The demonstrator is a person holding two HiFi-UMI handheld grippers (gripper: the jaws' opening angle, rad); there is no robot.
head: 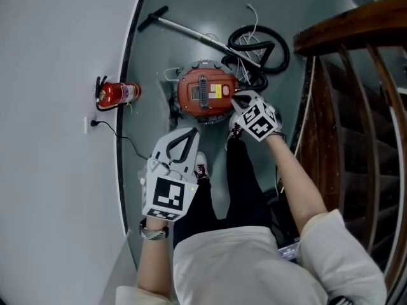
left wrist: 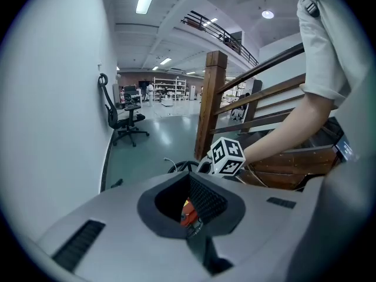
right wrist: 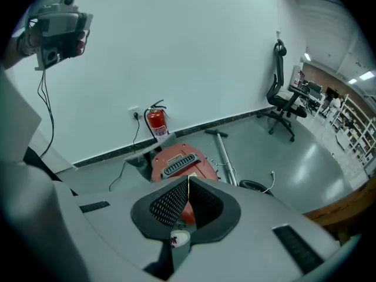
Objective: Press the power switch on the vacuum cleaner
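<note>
A red vacuum cleaner (head: 205, 93) with a grey grille on top stands on the grey floor by the white wall; in the right gripper view the vacuum cleaner (right wrist: 176, 163) lies straight ahead. My right gripper (head: 238, 99) is shut with nothing in it, its tips over the vacuum's right edge; I cannot tell whether they touch it. In its own view the right gripper (right wrist: 188, 180) shows both pads pressed together. My left gripper (head: 191, 133) hangs shut and holds nothing, nearer me than the vacuum. A sliver of the red vacuum (left wrist: 185, 211) shows between its pads.
A fire extinguisher (head: 117, 94) stands against the wall left of the vacuum. The black hose (head: 257, 46) and metal wand (head: 191, 32) lie beyond it. A wooden stair railing (head: 356, 75) rises at the right. A cord runs from a wall socket (head: 89, 124). An office chair (right wrist: 282, 107) stands farther off.
</note>
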